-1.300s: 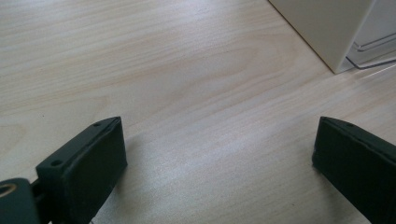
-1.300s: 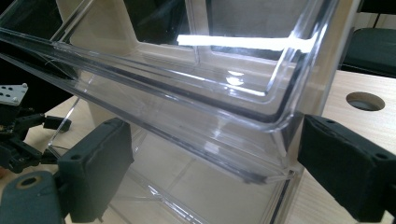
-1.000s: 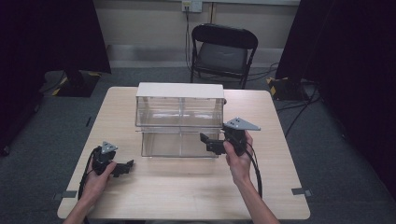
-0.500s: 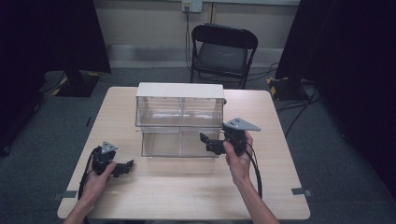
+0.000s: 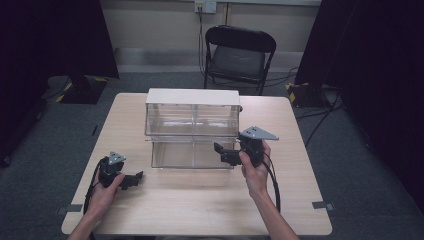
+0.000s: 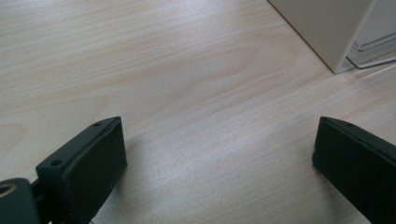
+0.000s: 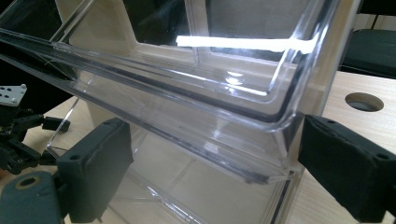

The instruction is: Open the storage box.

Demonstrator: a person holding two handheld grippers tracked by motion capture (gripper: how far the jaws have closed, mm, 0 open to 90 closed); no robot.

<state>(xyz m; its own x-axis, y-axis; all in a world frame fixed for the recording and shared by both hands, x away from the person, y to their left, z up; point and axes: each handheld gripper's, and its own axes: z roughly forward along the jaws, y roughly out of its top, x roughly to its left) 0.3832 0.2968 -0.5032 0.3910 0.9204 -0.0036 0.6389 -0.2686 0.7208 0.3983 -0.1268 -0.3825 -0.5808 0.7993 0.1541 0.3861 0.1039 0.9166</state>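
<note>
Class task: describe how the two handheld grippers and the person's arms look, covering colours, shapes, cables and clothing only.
Both the left gripper and the right gripper are black, each with two blocky flat-faced fingers bearing small screw holes. A grey three-cornered plate tops each; the right one's is larger. A black cable trails from each. The forearms are bare, with no sleeves visible.

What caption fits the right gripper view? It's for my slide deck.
Open right claw straddling the front corner of the clear drawer unit, left claw beyond.
</note>
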